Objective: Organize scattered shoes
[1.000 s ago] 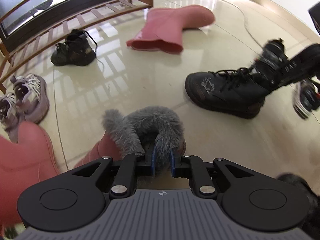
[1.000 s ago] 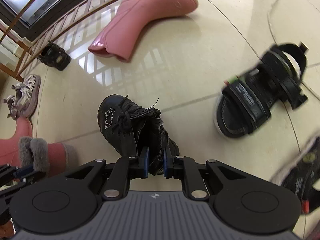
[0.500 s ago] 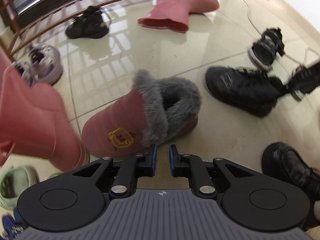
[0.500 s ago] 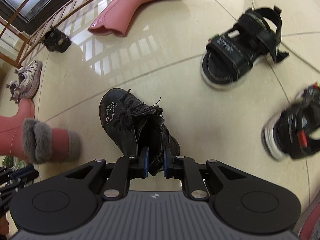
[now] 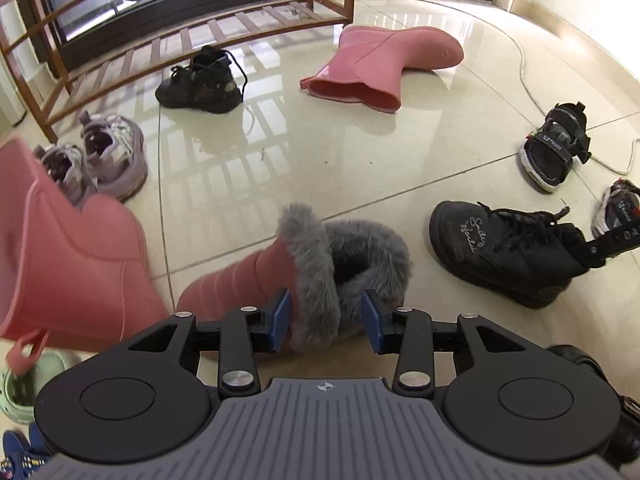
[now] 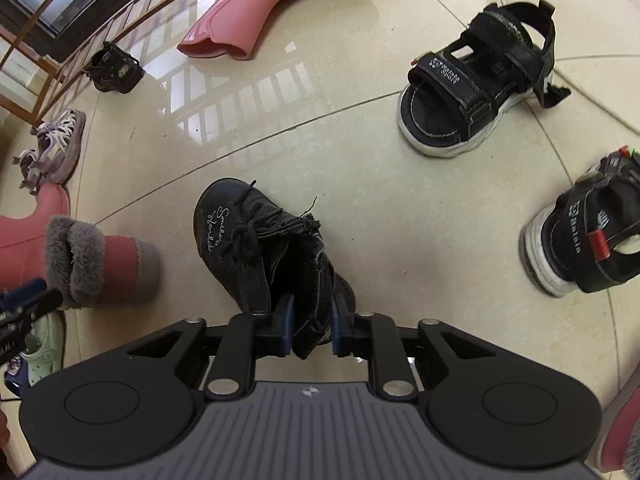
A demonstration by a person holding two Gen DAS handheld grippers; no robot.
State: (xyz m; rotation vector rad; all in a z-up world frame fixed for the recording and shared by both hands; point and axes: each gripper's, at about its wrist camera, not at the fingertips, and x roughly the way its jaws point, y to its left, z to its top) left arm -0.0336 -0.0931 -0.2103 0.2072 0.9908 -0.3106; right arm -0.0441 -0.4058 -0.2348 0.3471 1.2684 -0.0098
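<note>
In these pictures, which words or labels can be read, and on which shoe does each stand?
"Balala Sport": front strap of the black sandal with white sole.
"Balala": side of the second black sandal with red tab.
White script, starting "Smile", rest unclear: toe of the black lace-up leather boot.

"Balala Sport" on sandal strap (image 6: 450, 74); "Balala" on 2nd sandal (image 6: 576, 232).

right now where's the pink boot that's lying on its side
In the left wrist view, the pink boot lies on the floor near the top, just in front of the wooden shoe rack, right of a black shoe.
</note>
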